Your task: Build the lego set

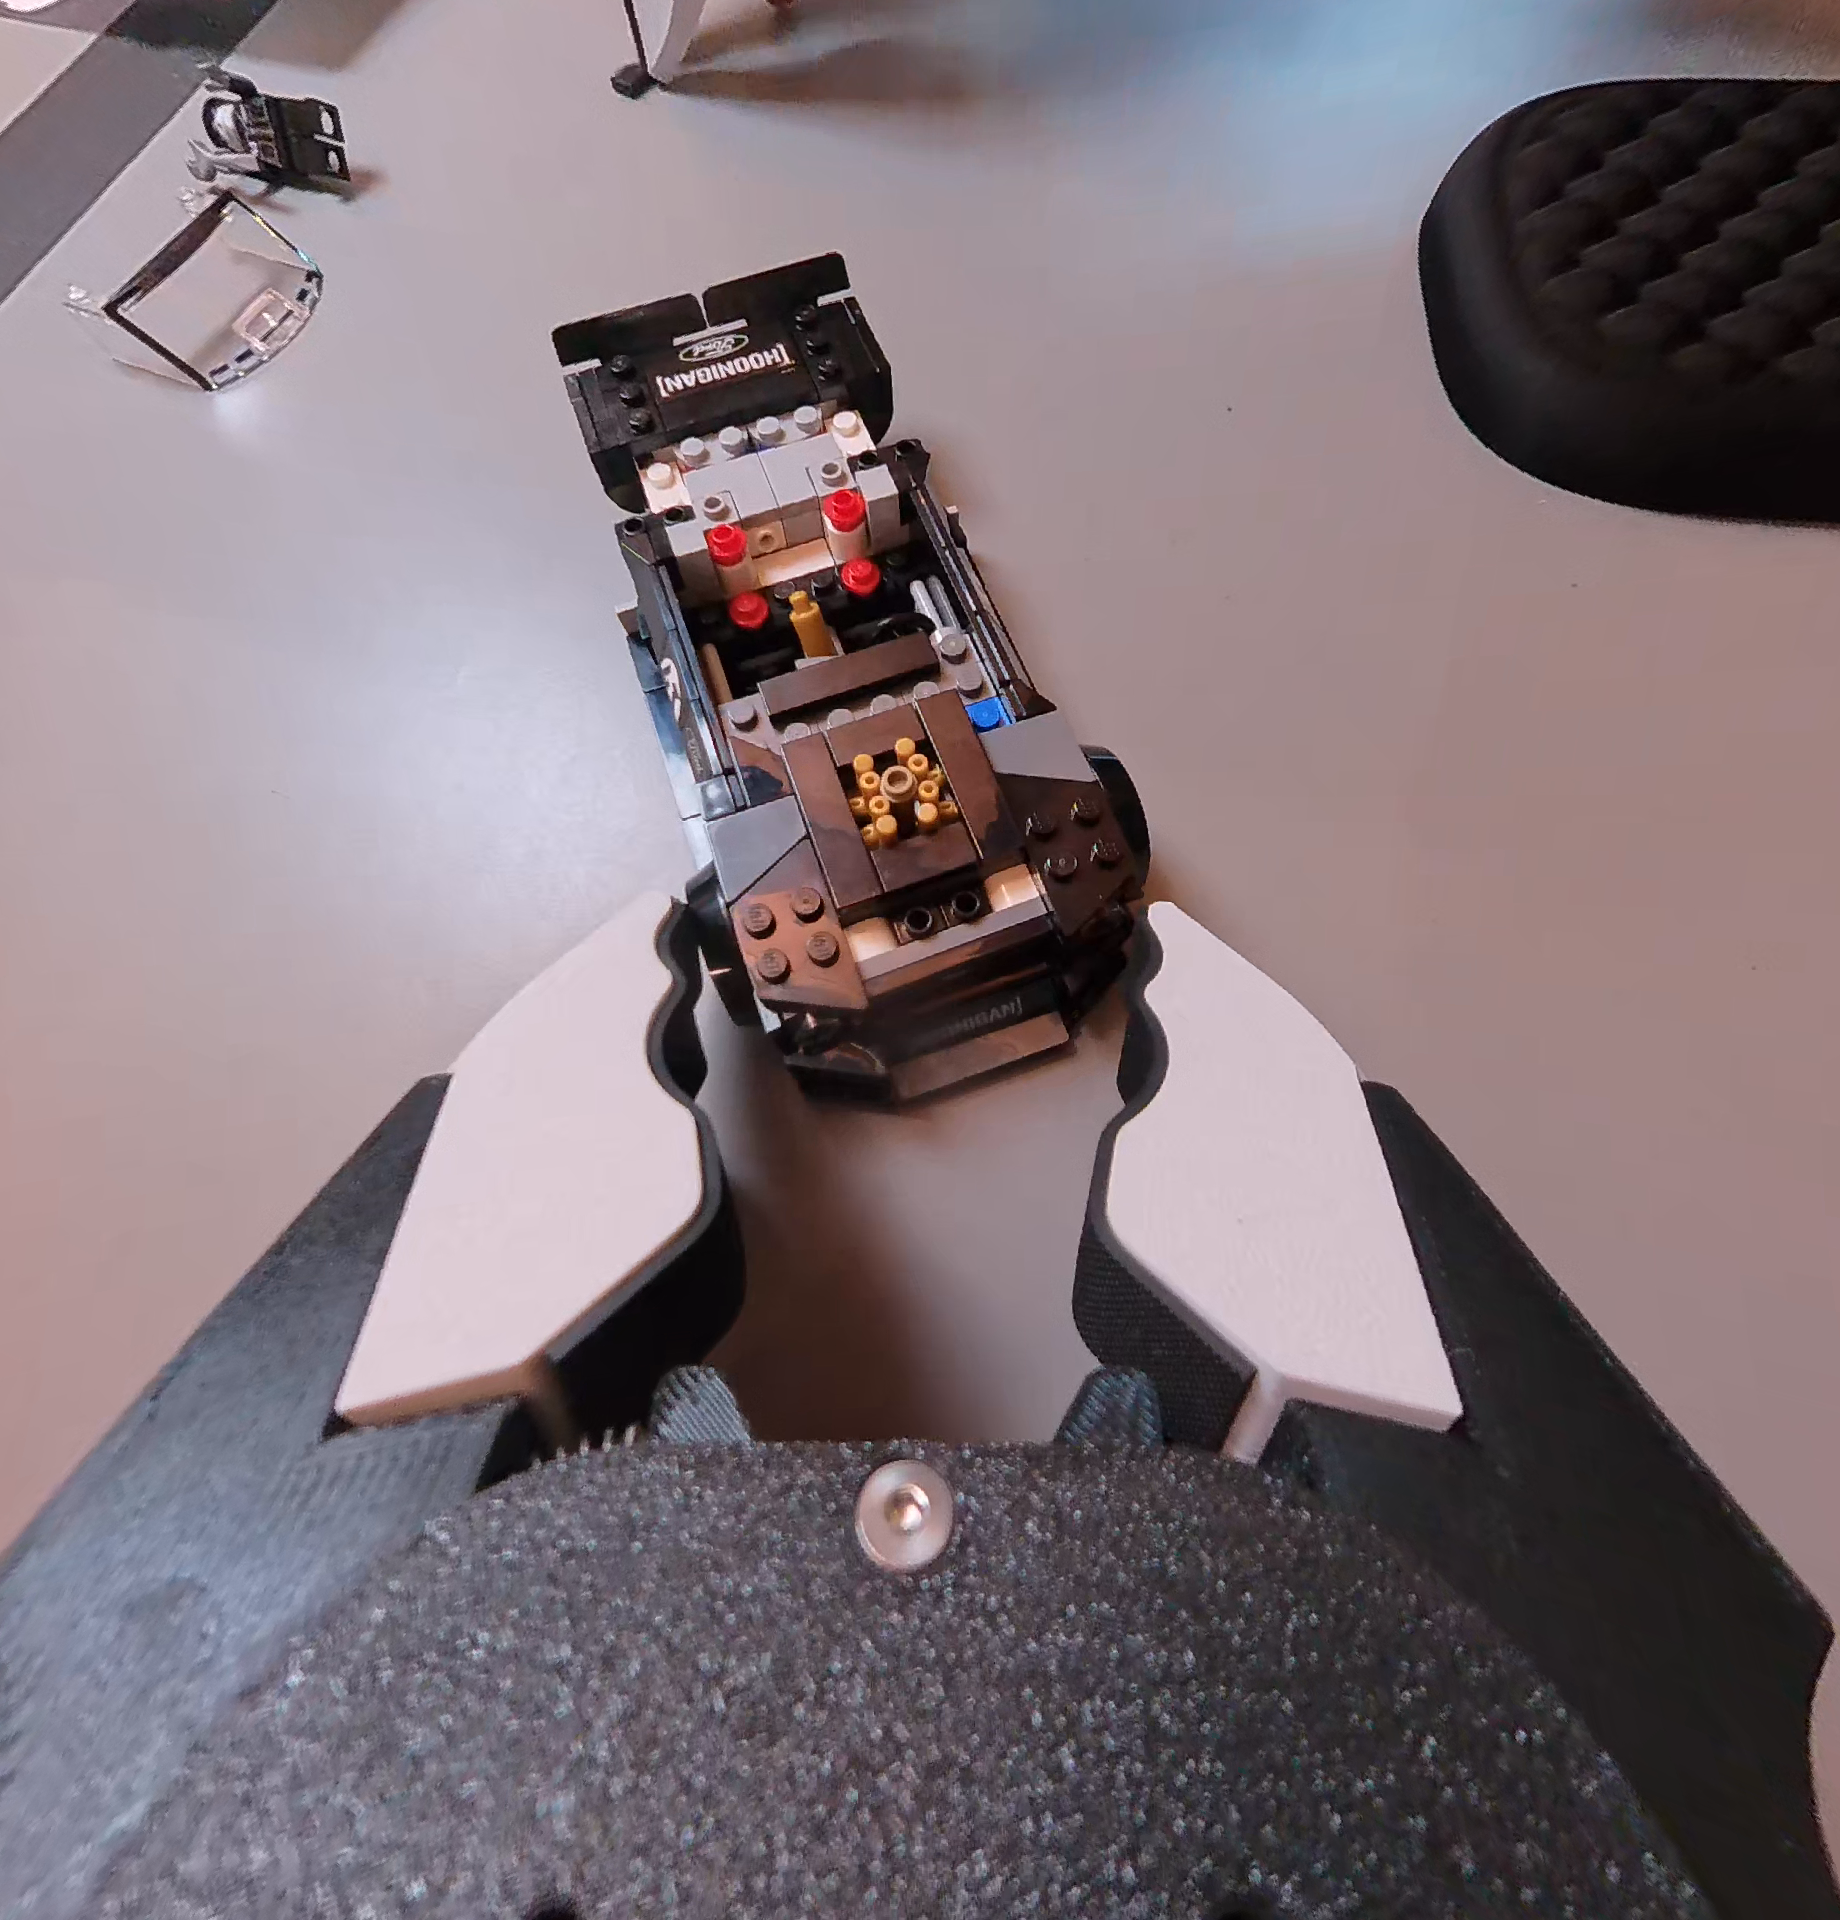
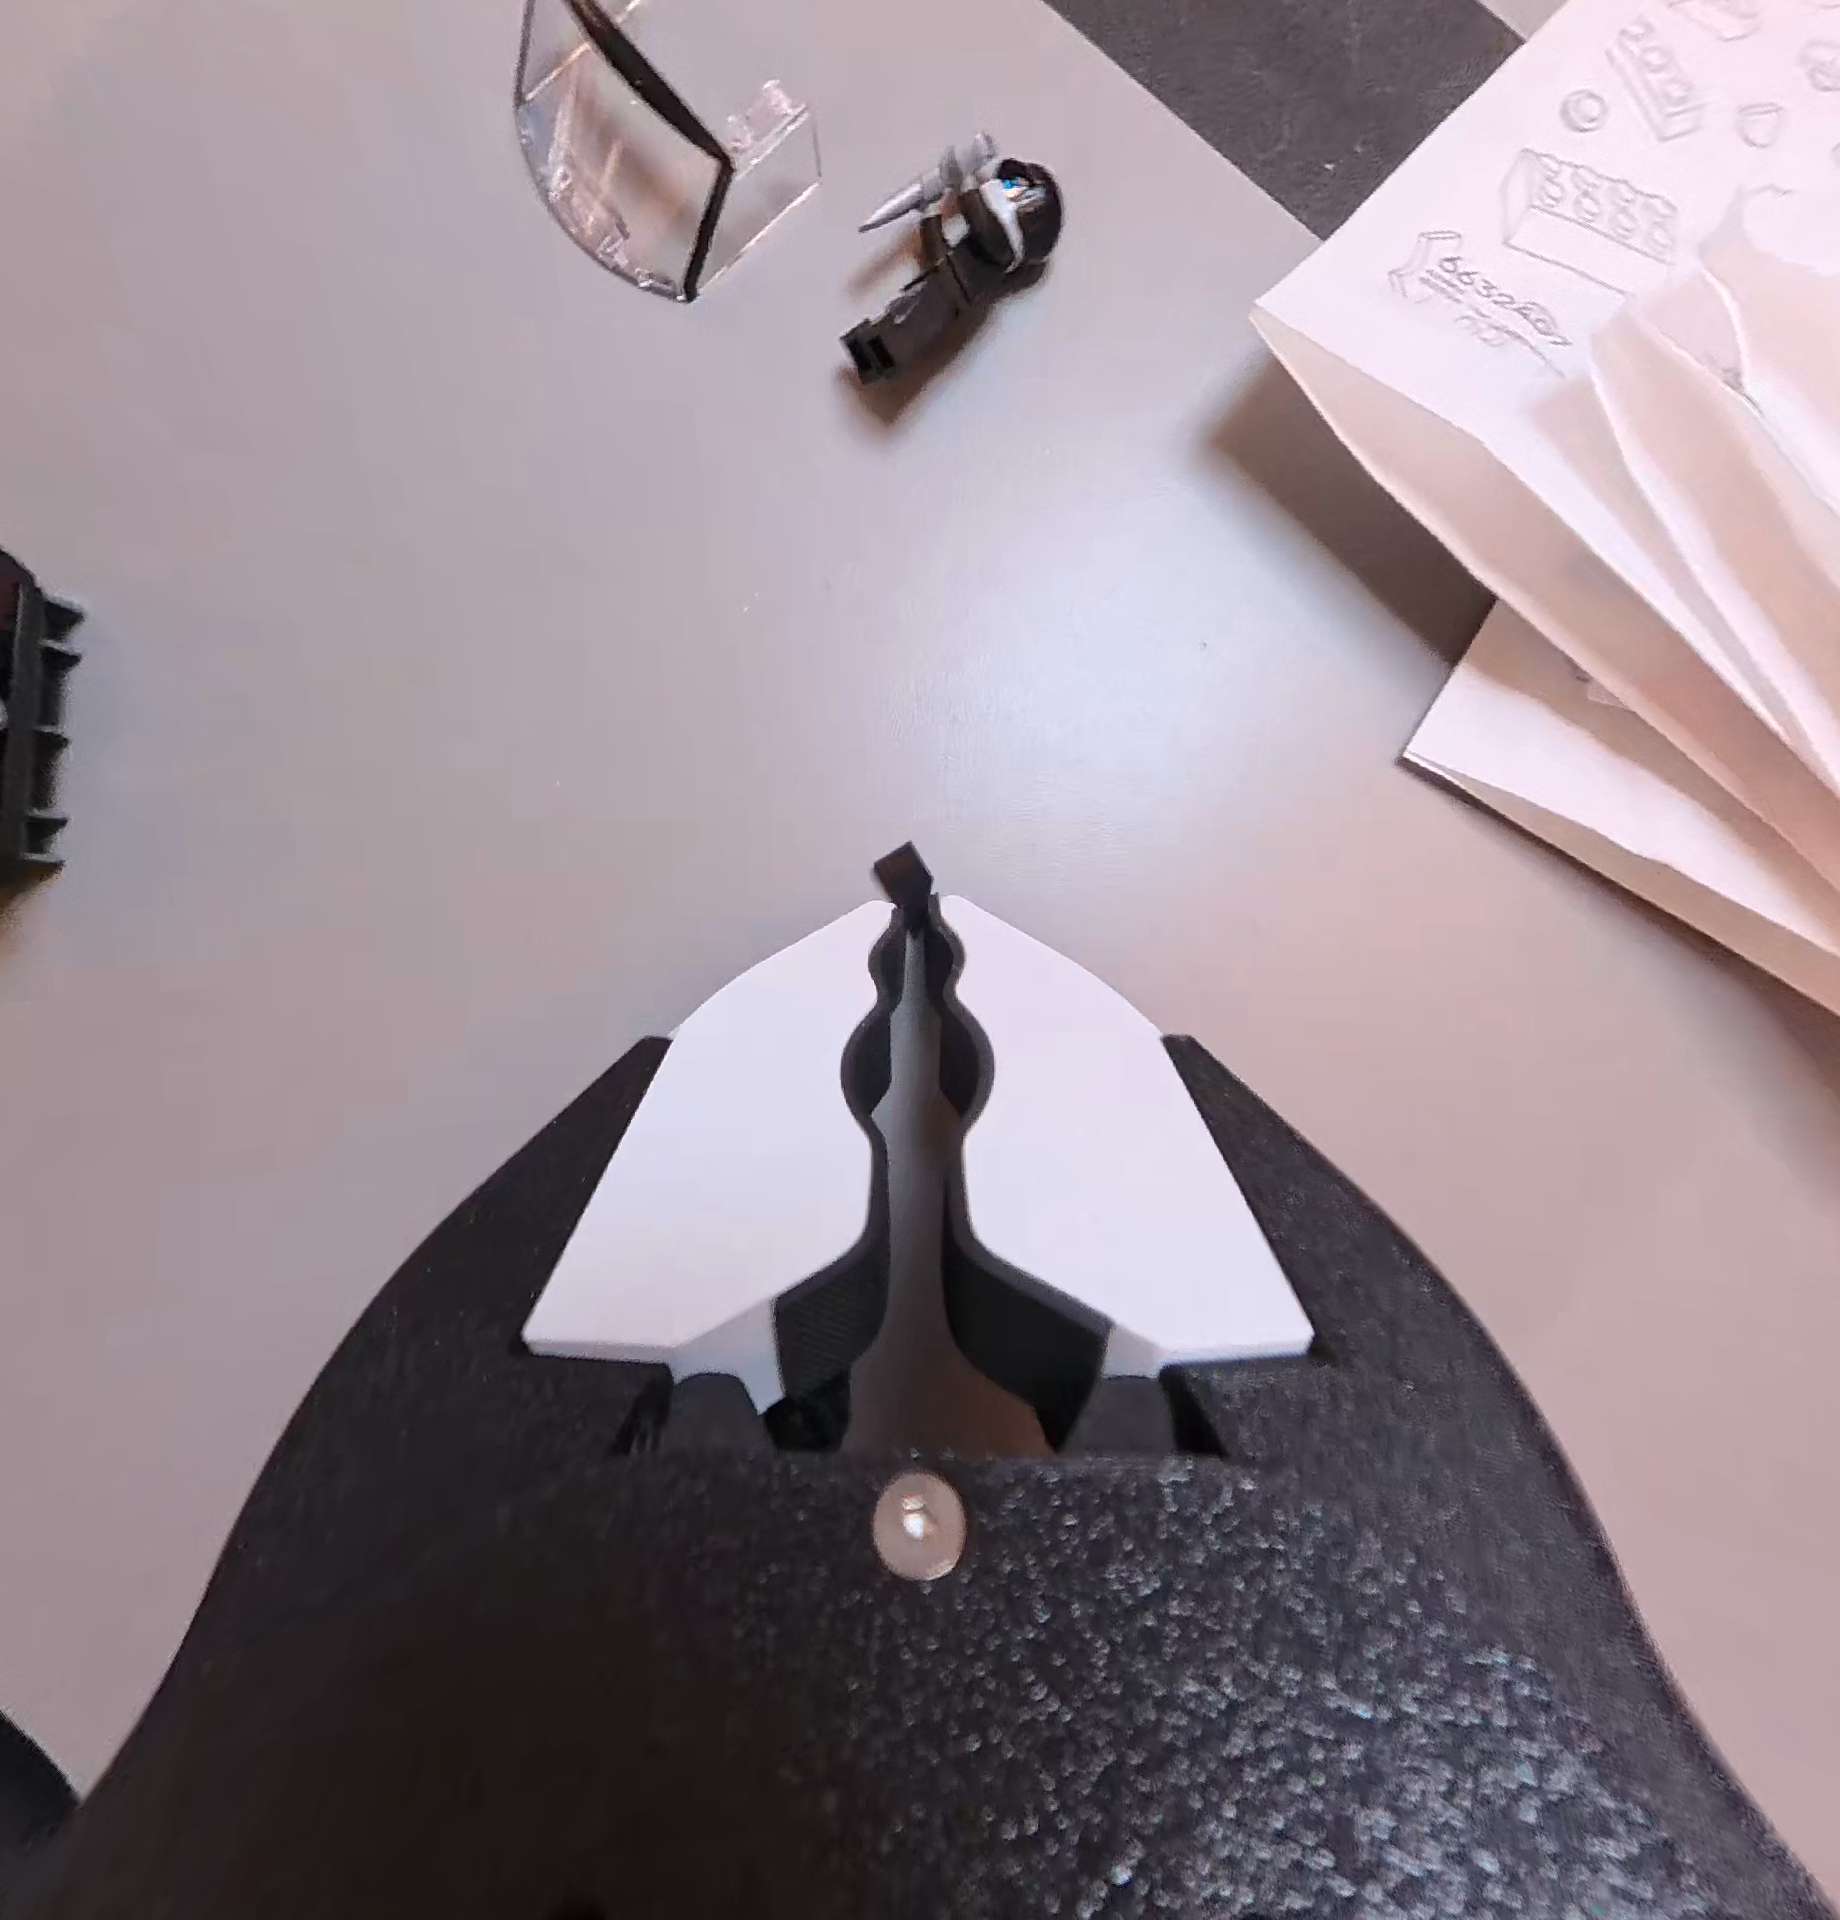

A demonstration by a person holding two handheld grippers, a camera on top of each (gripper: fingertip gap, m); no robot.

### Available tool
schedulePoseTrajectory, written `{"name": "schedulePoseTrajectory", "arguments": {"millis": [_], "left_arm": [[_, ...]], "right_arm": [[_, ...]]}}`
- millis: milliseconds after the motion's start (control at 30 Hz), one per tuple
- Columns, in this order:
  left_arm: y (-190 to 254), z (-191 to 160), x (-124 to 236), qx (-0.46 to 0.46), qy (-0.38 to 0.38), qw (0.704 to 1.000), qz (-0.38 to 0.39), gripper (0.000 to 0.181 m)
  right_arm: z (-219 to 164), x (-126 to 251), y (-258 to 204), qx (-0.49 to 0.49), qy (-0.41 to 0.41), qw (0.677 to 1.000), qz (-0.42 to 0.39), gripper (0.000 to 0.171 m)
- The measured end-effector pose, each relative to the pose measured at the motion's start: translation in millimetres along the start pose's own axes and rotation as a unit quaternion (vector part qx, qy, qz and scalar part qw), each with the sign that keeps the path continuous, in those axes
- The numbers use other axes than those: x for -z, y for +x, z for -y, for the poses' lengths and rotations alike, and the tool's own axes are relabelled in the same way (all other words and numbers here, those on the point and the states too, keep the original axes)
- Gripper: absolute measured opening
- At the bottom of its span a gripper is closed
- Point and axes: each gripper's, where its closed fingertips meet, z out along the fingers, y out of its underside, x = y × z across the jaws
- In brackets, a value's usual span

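Left gripper (image 1: 911, 966) fingers spread around studded car (image 1: 854, 717); right gripper (image 2: 911, 914) pinches tiny black piece (image 2: 903, 871).

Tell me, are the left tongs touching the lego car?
Cannot tell. In the left wrist view the open left tongs flank the lego car nose, but the fingertips overlap its wheels without showing contact or a gap.

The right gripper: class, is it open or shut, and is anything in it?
Shut. The right gripper has its fingertips pinched together on a small black piece that sticks out past them.
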Motion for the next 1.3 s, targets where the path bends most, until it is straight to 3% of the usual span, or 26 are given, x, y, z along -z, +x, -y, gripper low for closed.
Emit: {"name": "schedulePoseTrajectory", "arguments": {"millis": [367, 767, 967, 1300], "left_arm": [[0, 0, 0, -0.001, 0.0, 1.0, 0.0, 0.078], [1, 0, -1, -0.006, -0.002, 1.0, 0.001, 0.078], [1, -1, -1, -0.007, -0.002, 1.0, -0.001, 0.078], [2, 0, -1, -0.009, -0.002, 1.0, -0.002, 0.078]], "right_arm": [[-4, 16, -58, 0.062, 0.056, 0.995, 0.049, 0.003], [-9, 13, -38, 0.034, 0.069, 0.997, 0.014, 0.013], [-12, 8, -39, 0.061, 0.028, 0.997, 0.025, 0.016], [-11, 5, -39, 0.058, -0.002, 0.998, 0.04, 0.009]]}}
